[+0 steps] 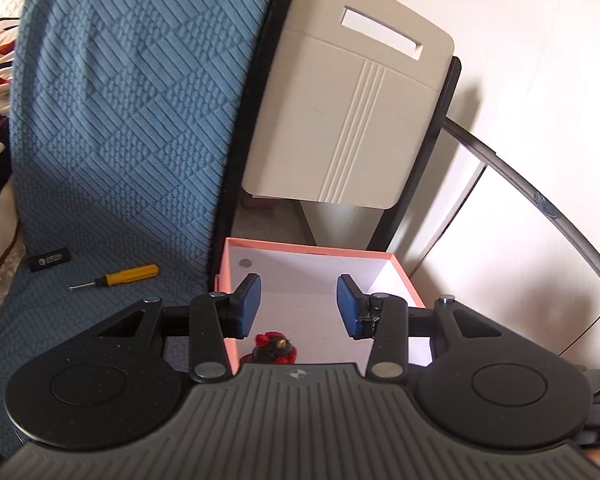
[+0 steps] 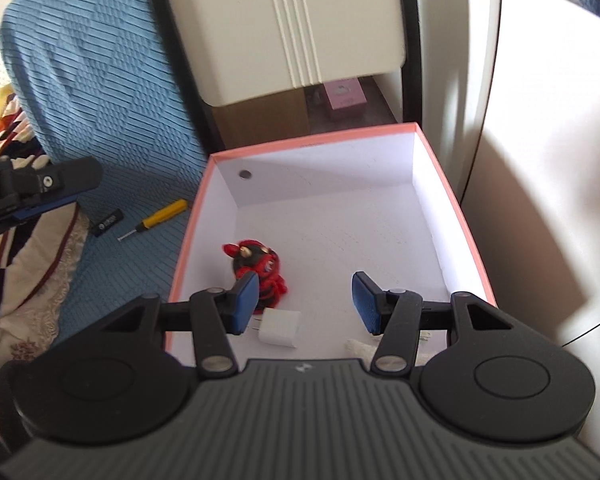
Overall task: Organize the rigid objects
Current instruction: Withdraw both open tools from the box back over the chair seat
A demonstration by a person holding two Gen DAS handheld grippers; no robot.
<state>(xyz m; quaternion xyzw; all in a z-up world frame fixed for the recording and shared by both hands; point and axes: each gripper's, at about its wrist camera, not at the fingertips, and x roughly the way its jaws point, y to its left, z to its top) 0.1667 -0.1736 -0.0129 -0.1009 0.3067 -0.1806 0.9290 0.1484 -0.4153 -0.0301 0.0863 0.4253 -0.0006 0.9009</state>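
A pink-rimmed box with a white inside (image 2: 456, 200) stands beside a blue cover; it also shows in the left wrist view (image 1: 312, 246). In it lie a red and black toy figure (image 2: 260, 268), also seen in the left wrist view (image 1: 274, 348), a white charger plug (image 2: 278, 328) and a whitish item (image 2: 360, 347) partly hidden. My right gripper (image 2: 305, 303) is open and empty above the box. My left gripper (image 1: 298, 305) is open and empty at the box's near edge. A yellow screwdriver (image 1: 118, 276) (image 2: 156, 220) and a small black stick (image 1: 49, 259) (image 2: 107, 222) lie on the cover.
A blue textured cover (image 1: 120, 120) drapes the seat and its back. A beige chair back with black frame (image 1: 348, 112) stands behind the box. A pink carton (image 2: 345, 98) lies on the floor beyond. Patterned bedding (image 2: 24, 280) lies at left. The left gripper's body (image 2: 32, 192) shows at left.
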